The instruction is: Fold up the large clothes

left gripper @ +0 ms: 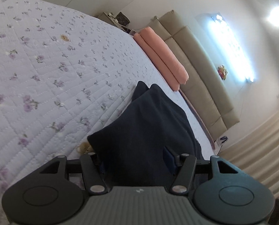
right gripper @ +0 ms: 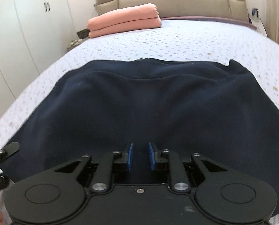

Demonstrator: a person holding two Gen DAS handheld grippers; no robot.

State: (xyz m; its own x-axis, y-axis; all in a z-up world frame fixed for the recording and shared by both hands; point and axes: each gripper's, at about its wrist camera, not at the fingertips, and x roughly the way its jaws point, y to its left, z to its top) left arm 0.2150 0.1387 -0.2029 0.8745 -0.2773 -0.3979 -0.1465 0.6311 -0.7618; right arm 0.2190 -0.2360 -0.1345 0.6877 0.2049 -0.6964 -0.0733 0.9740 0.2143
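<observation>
Navy fleece, a large garment (right gripper: 148, 101), lies spread on the quilted bedspread (left gripper: 45, 65), short of the stacked pink pillows (right gripper: 124, 20) by the headboard (right gripper: 169, 0). Its long axis runs side to side as the right wrist view shows it, far edge toward the pillows, near edge under the camera. The right gripper (right gripper: 140, 156) sits low over the middle of that near edge, pointing at the pillows. Its blue pads (right gripper: 129, 156) stand a narrow gap apart; dark cloth shows between them, but I cannot tell whether it is pinched. The left gripper (left gripper: 135, 161) is at the garment's end, jaws spread, cloth lying loose between them. The right looks better placed to carry the near edge toward the pillows.
</observation>
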